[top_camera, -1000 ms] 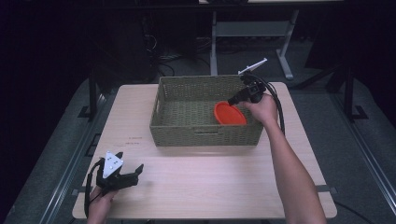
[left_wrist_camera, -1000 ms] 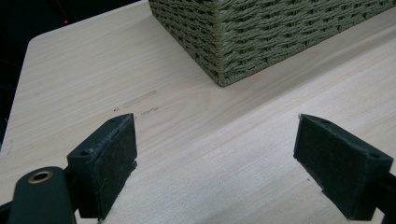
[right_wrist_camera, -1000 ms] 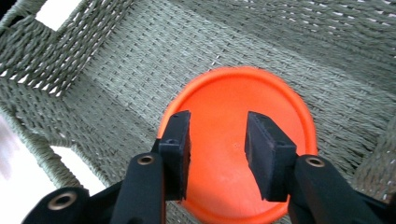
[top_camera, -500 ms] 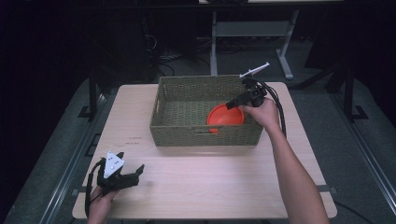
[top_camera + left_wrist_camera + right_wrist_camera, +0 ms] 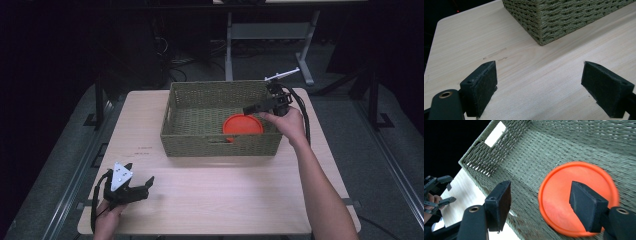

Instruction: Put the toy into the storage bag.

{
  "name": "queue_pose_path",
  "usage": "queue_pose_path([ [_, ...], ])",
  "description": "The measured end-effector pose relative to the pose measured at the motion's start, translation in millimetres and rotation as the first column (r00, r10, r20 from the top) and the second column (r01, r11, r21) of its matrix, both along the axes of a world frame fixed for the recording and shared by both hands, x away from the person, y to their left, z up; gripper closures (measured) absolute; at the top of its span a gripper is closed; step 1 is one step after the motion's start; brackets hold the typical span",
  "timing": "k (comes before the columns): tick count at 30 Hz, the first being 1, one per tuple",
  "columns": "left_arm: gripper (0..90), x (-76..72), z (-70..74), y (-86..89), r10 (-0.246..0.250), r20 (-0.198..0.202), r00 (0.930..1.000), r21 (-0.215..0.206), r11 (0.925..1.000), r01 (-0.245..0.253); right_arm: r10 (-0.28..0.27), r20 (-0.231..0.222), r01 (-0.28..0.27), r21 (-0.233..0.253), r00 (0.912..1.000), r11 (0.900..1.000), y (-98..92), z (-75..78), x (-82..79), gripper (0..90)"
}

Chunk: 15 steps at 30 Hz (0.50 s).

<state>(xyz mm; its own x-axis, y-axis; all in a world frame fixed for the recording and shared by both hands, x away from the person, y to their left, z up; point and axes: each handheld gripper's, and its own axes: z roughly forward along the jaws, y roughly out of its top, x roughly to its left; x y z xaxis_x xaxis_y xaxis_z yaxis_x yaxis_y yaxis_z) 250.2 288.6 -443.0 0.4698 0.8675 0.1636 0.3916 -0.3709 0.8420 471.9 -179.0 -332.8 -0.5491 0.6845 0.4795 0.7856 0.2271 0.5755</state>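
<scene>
A round orange disc (image 5: 243, 125) lies inside the woven green basket (image 5: 220, 86), close to its near wall and right of the middle. My right gripper (image 5: 248, 110) hovers over the basket's right end, open, with the disc (image 5: 564, 192) below and between its spread jaws but not touched. The disc's rim looks slightly blurred in the right gripper view. My left gripper (image 5: 142, 187) rests low at the table's front left corner, open and holding nothing. Its jaws (image 5: 539, 85) frame bare wood, pointing toward a corner of the basket (image 5: 564, 17).
The basket stands at the back middle of the light wooden table (image 5: 225, 200). It has cut-out handles in its end walls (image 5: 496, 131). Dark floor, cables and a metal stand leg (image 5: 305, 75) lie beyond the far edge.
The right gripper held the orange disc tilted over the basket's right end; it has opened and the disc now lies in the basket. The left gripper has stayed put.
</scene>
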Motion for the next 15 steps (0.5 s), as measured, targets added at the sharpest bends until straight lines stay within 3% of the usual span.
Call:
queue_pose_path([
  [10, 12.8, -0.3, 0.0, -0.5, -0.001, -0.003, 1.0000, 0.003, 1.0000, 0.001, 0.013, 0.024, -0.013, -0.013, 0.9996, 1.000, -13.2, 10.4, -17.1, 30.9],
  [15, 12.8, -0.1, -0.7, -1.0, 0.000, 0.001, 1.0000, 0.002, 1.0000, 0.000, 0.014, 0.030, -0.014, 0.005, 0.9994, 1.000, -21.7, 13.4, -26.9, 30.7],
])
